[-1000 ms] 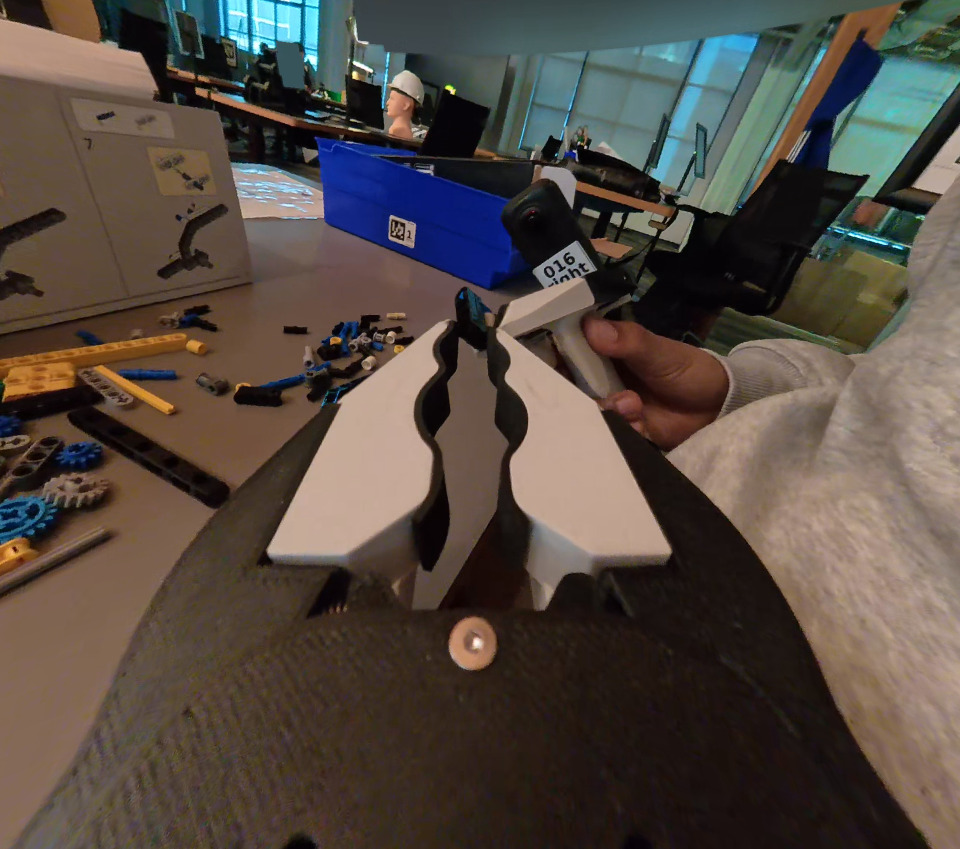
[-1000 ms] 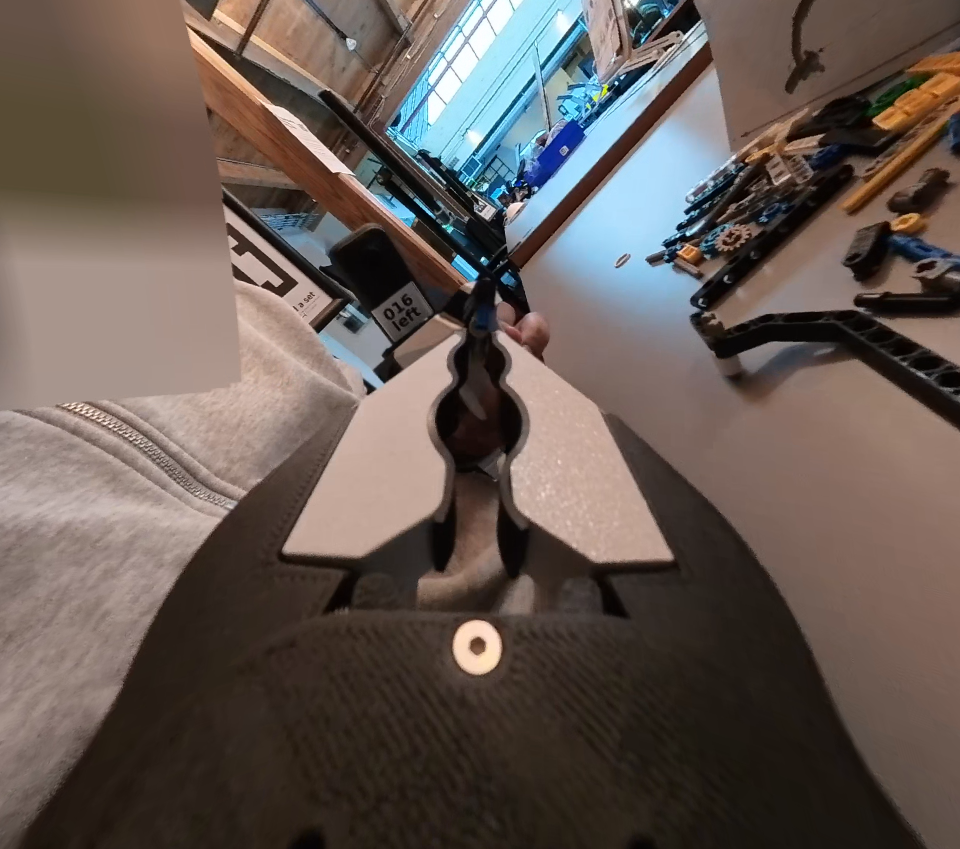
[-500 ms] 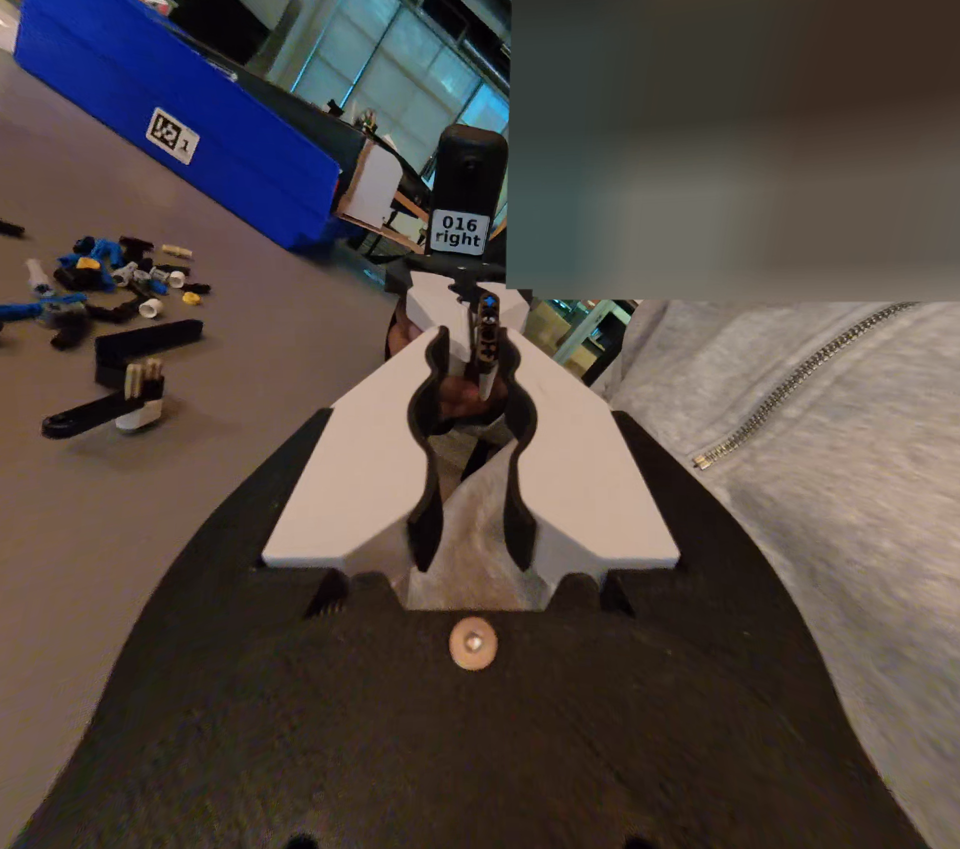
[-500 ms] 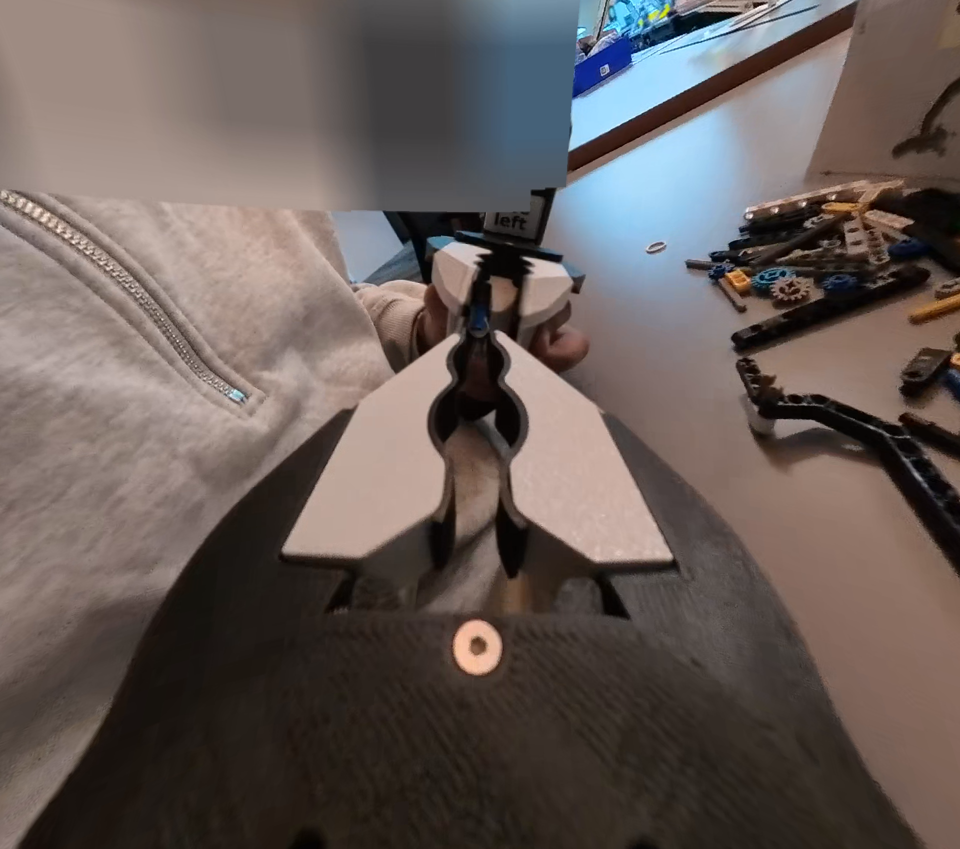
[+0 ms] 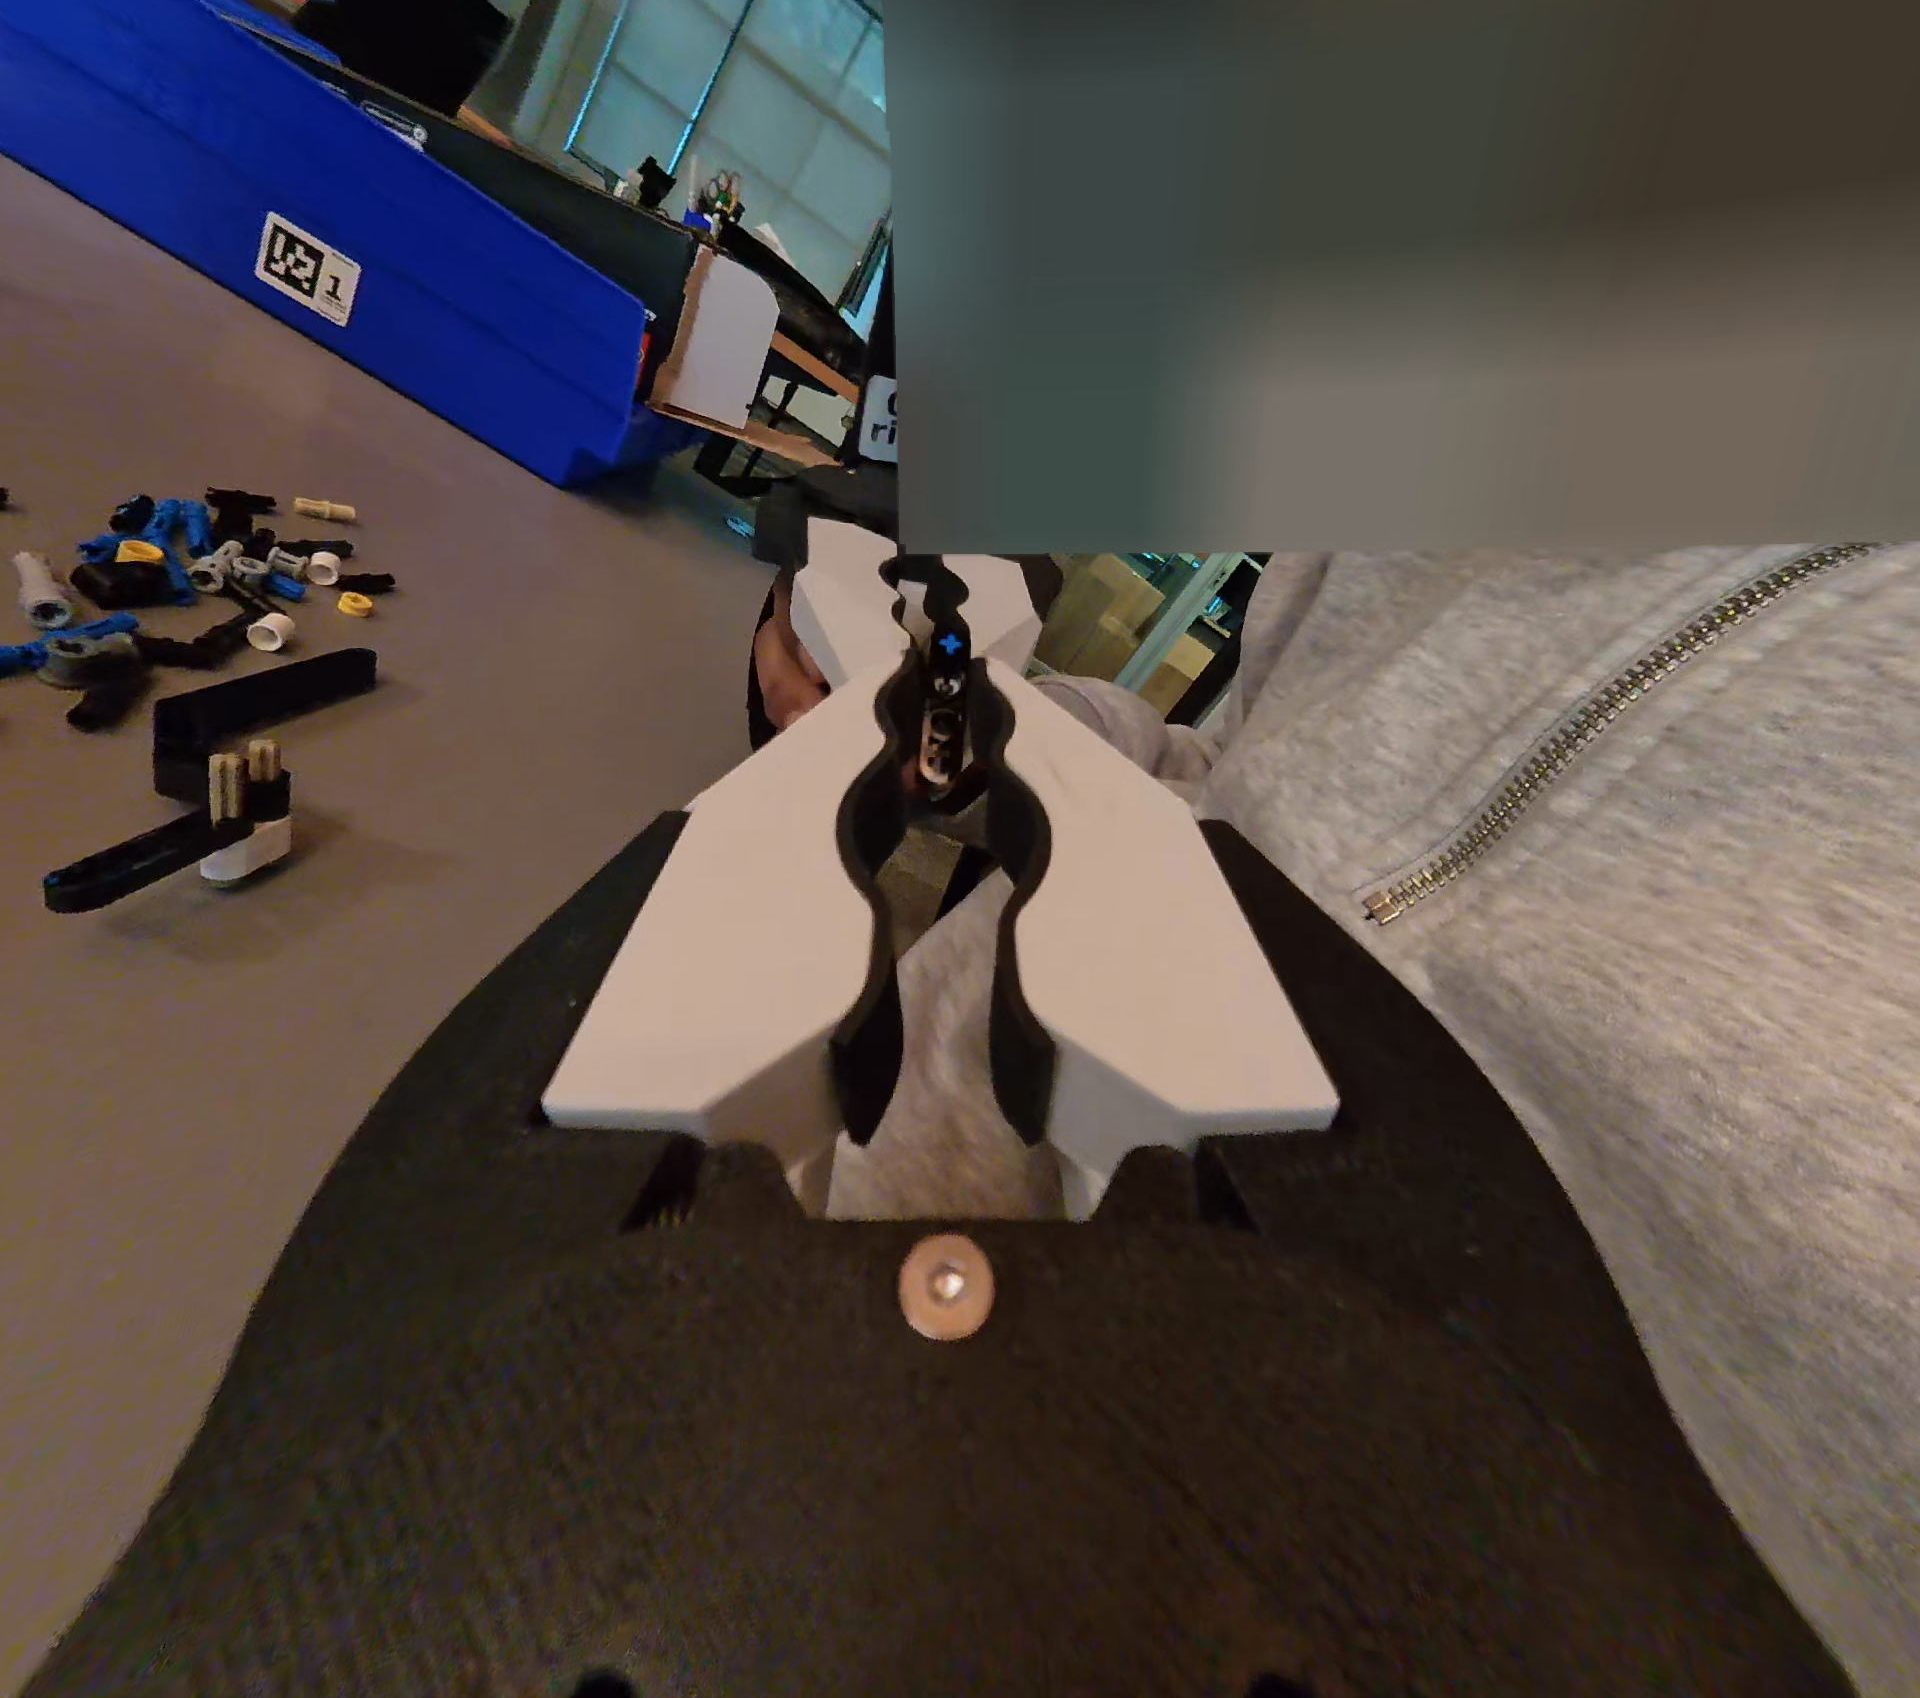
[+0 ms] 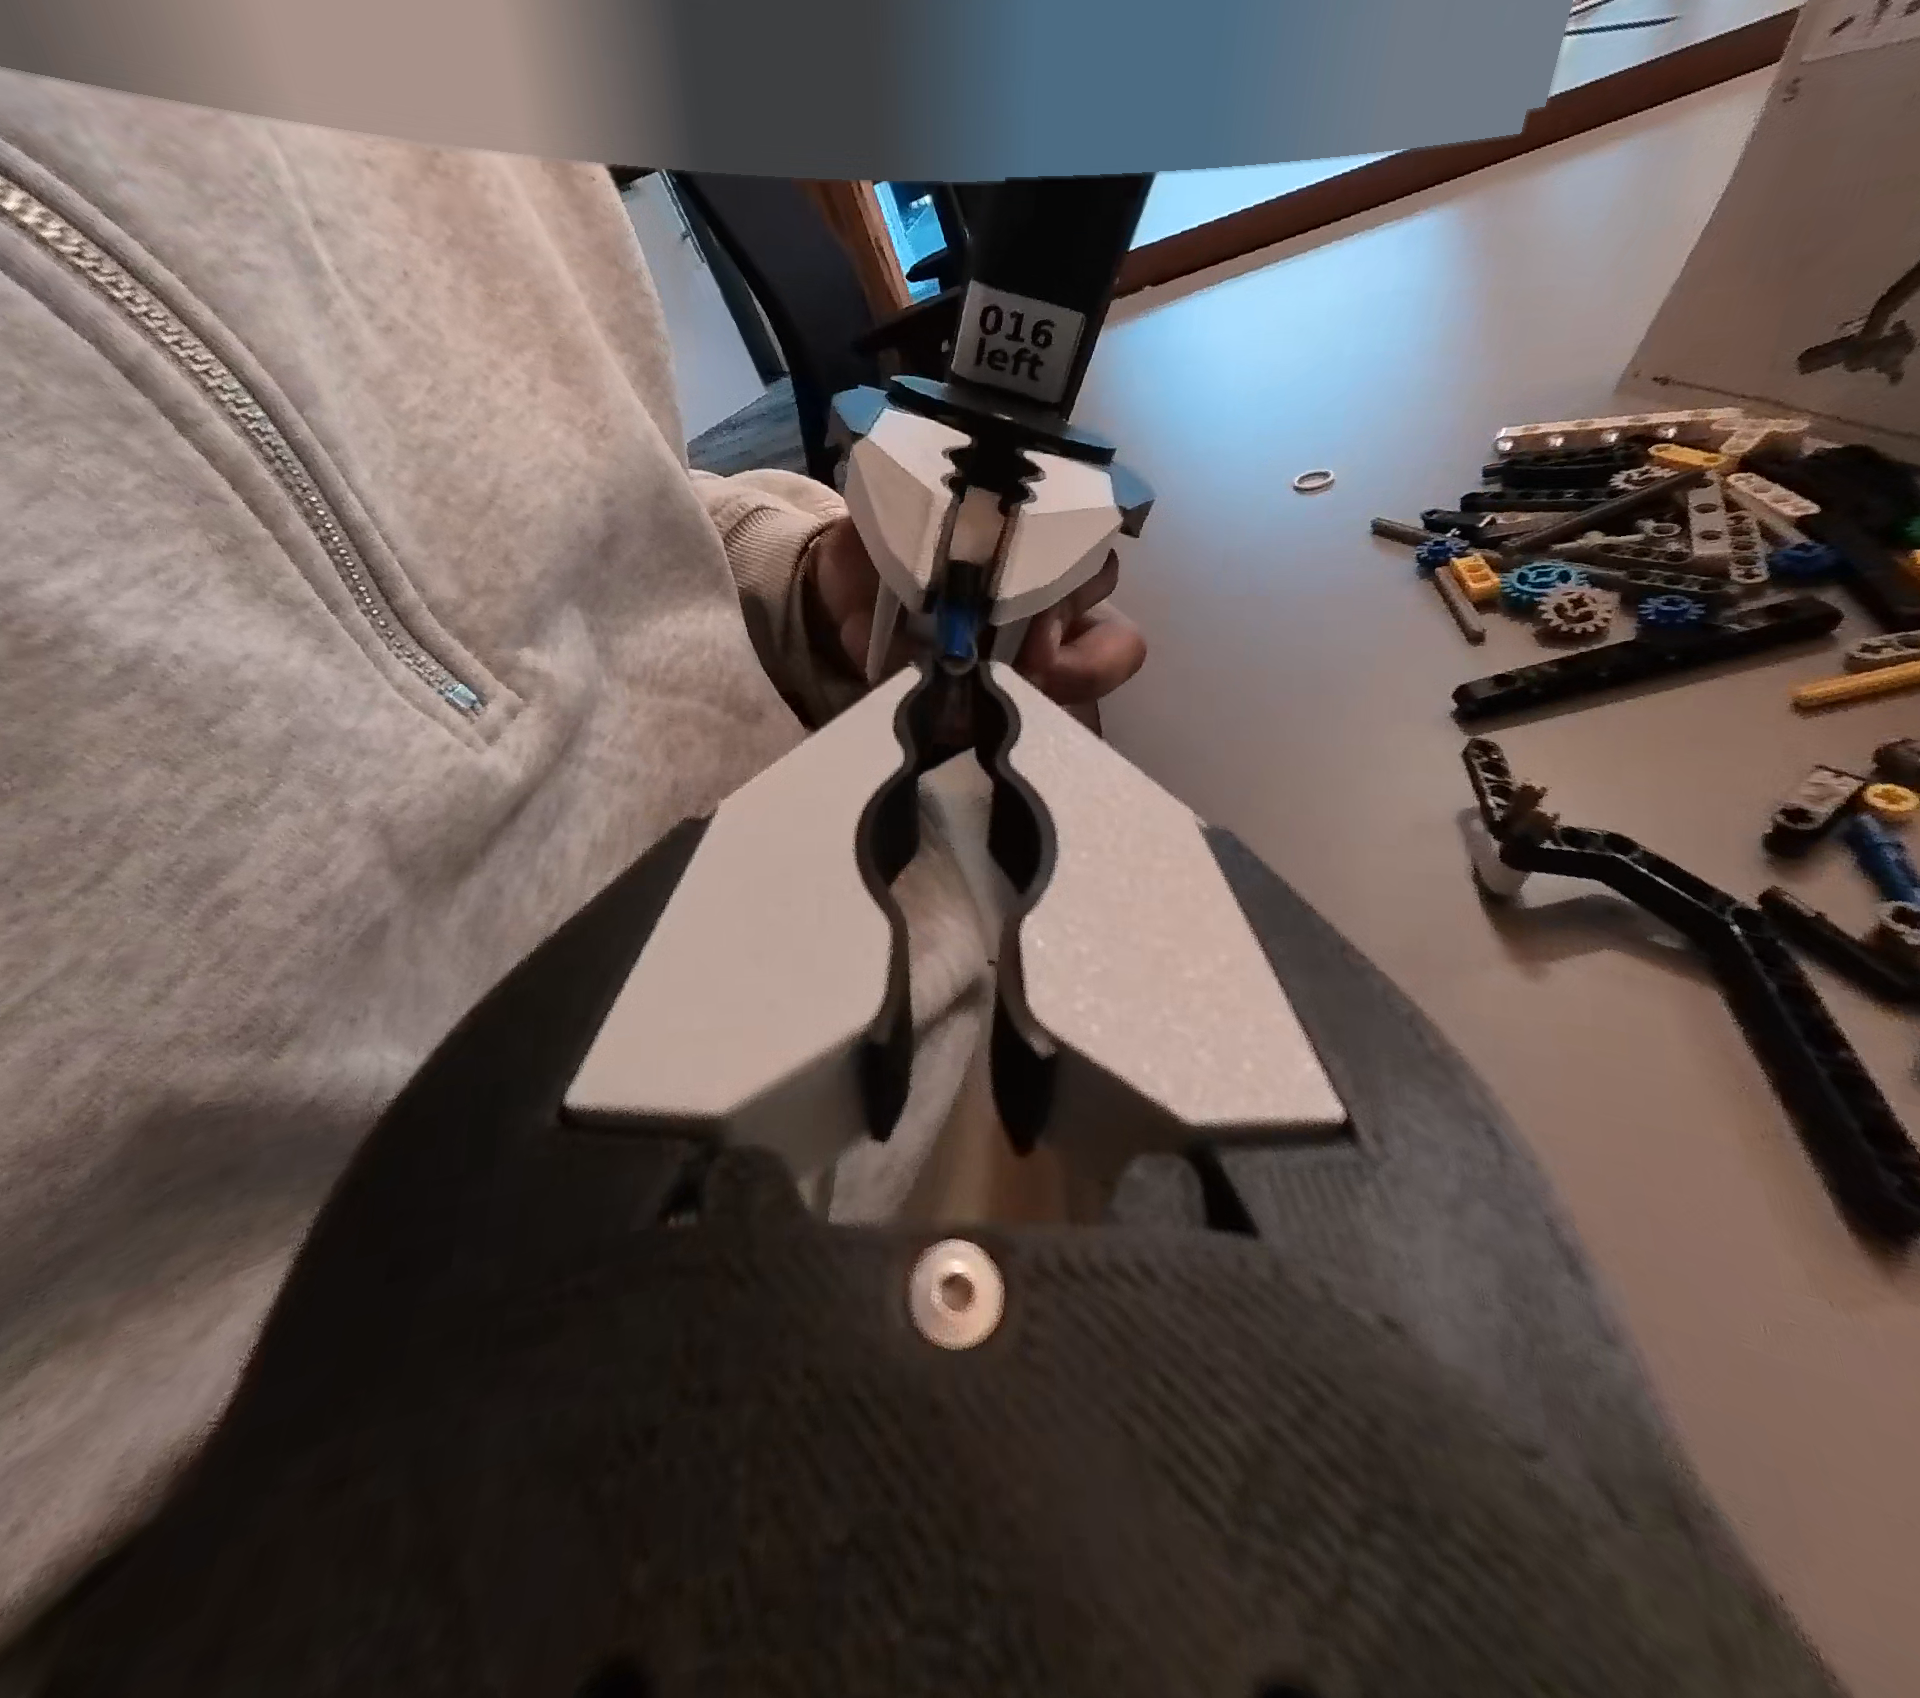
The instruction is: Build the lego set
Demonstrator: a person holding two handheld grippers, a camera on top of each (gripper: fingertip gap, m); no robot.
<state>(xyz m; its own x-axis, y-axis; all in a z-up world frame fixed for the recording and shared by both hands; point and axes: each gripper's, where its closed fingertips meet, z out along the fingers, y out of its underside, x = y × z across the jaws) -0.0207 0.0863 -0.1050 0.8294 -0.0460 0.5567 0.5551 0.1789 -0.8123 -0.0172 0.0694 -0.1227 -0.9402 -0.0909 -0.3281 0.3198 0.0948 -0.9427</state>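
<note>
My left gripper (image 5: 943, 682) is shut on a short black holed beam (image 5: 940, 739) that has a blue cross-ended pin (image 5: 948, 642) at its far end. My right gripper (image 6: 951, 684) faces it tip to tip, with its jaws closed on the blue pin (image 6: 954, 628). Each gripper shows in the other's view: the right one in the left wrist view (image 5: 920, 599), the left one in the right wrist view (image 6: 977, 542). Both are held in the air in front of a person's grey zip sweater (image 6: 312, 609), off the table's near edge. A hand (image 6: 1081, 640) grips the left gripper's handle.
On the grey table lie a black angled beam with a white piece (image 5: 208, 817), a pile of small pins (image 5: 187, 578), and a blue bin (image 5: 312, 194) behind. The right wrist view shows a black angled beam (image 6: 1714, 900), beams and gears (image 6: 1662, 526) and the instruction booklet (image 6: 1818, 246). Less than 4 cm separates the two grippers' tips.
The left jaws, apart a second ago, have closed on the black beam. Both grippers have swung to face each other in front of the sweater and drawn closer.
</note>
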